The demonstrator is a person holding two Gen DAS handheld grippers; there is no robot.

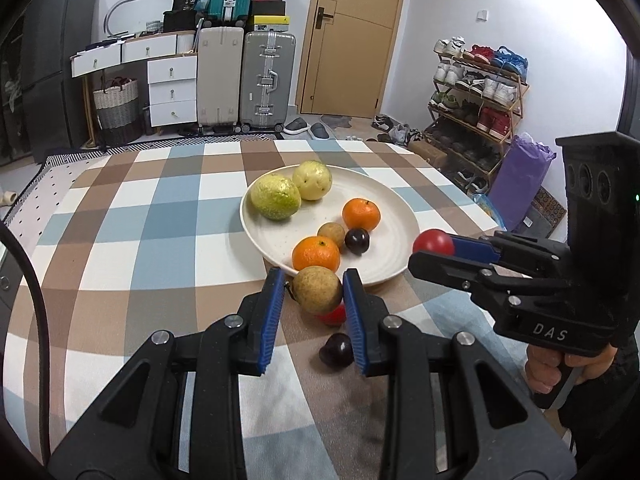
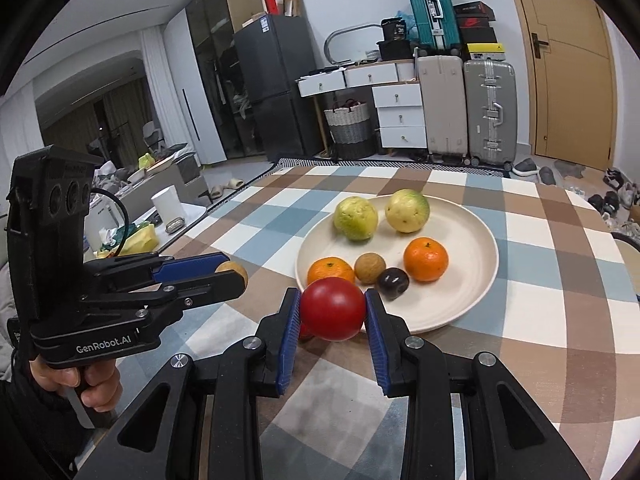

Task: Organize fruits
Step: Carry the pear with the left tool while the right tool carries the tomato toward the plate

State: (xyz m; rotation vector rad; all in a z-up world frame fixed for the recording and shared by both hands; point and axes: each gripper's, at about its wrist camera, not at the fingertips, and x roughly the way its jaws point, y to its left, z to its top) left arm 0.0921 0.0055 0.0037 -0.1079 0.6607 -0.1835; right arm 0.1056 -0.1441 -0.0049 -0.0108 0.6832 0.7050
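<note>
Brown fruit [image 1: 317, 289] clamped between left gripper [image 1: 314, 286] jaws — red fruit [image 2: 333, 309] clamped in right gripper [image 2: 333, 308] jaws, near plate [image 2: 480, 280].

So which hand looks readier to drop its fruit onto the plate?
Probably the right. The right gripper holds the red fruit at the plate rim; the left gripper with its brown fruit sits slightly short.

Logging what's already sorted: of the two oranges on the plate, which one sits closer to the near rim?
The orange beside the small brown fruit, toward the left gripper. The other orange lies farther back, past the dark plum.
</note>
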